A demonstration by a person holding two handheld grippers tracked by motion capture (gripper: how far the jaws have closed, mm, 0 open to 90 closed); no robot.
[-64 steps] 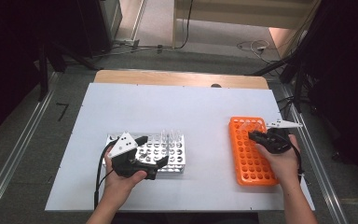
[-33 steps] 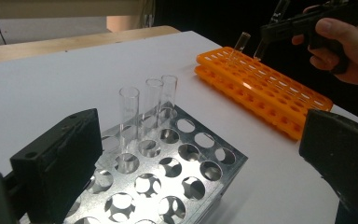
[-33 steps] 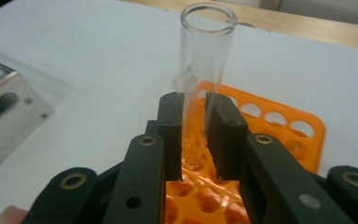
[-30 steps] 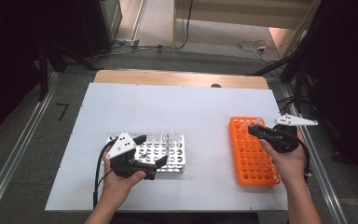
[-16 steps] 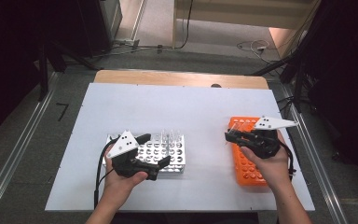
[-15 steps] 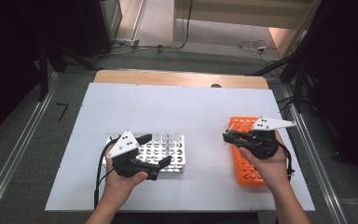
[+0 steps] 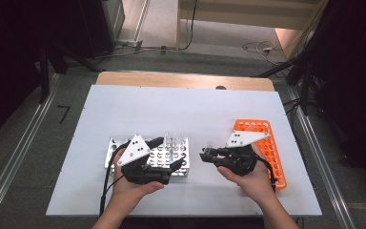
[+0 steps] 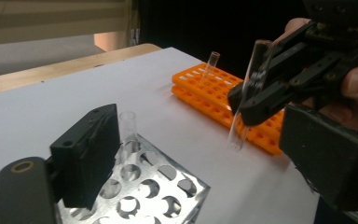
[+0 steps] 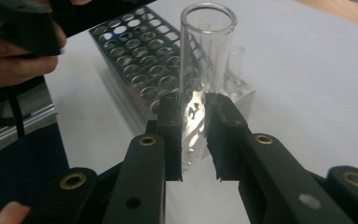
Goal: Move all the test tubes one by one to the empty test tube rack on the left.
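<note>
Two racks: silver [image 7: 148, 153], orange [image 7: 271, 148]; right tongs [image 9: 193, 109] clamp one tube [image 9: 200, 60]

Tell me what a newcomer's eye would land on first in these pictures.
First, the clear glass test tube held upright in the right tongs, carried above the white table between the two racks. Next, the bright orange plastic tube rack at the table's right side. Then the silver metal tube rack at the left, with the left tongs over it.
</note>
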